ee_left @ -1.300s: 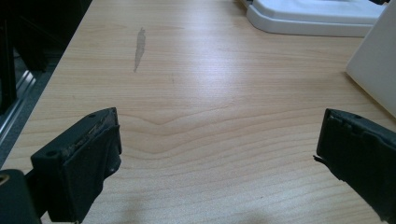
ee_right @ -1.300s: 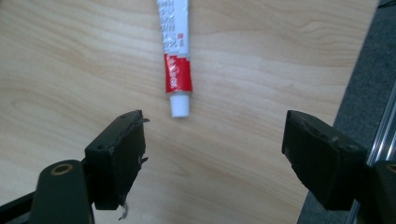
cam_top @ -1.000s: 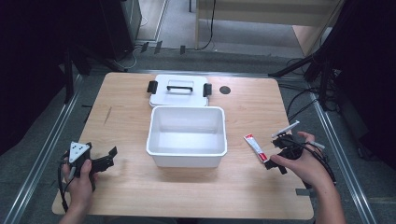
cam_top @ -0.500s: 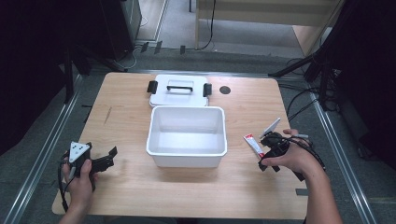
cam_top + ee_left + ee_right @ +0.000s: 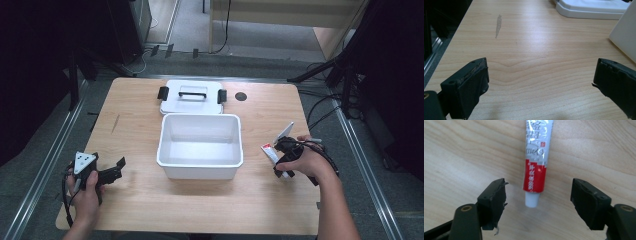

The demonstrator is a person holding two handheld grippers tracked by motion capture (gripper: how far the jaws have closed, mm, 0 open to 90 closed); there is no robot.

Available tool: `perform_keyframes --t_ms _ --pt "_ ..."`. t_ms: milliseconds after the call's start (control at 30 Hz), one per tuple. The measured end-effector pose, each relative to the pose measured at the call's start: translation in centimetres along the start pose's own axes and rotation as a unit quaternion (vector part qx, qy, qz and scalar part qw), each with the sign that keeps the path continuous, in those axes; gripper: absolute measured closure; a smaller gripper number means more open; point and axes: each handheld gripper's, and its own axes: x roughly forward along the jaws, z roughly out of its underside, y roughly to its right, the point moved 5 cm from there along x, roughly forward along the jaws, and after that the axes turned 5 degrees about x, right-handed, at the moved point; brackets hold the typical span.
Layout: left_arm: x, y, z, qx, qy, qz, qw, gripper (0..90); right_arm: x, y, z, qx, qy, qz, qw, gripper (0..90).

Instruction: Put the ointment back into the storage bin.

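Between the right gripper's (image 5: 537, 195) closing fingers (image 5: 495, 195), a tube (image 5: 535, 162), untouched.

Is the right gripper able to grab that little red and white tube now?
Probably yes. The right gripper is right over the tube, its jaws have just been closing, one on each side of the white cap, not yet touching, and only bare table lies around it.

I see small print on the tube (image 5: 535, 157), white on red and dark on silver. I cannot read it.
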Motion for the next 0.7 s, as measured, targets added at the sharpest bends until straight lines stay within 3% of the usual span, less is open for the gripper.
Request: perform_keyframes --t_ms 133,333,500,700 --pt "0.0 0.0 0.0 -0.001 0.000 0.000 1.0000 0.6 0.3 0.1 -0.7 0.009 0.002 -0.003 1.0000 33.9" --pt "0.0 0.0 0.0 -0.001 0.000 0.000 1.0000 0.6 0.4 -0.1 -1.5 0.005 -0.001 -0.003 1.0000 39.4" --pt "0.0 -0.1 0.0 -0.003 0.000 0.001 1.0000 0.6 0.4 -0.5 -2.5 0.003 -0.001 -0.009 0.9999 51.0" --pt "0.0 -0.1 0.0 -0.004 0.000 0.000 1.0000 0.6 0.5 -0.6 -3.2 0.001 -0.007 0.000 1.0000 61.4"
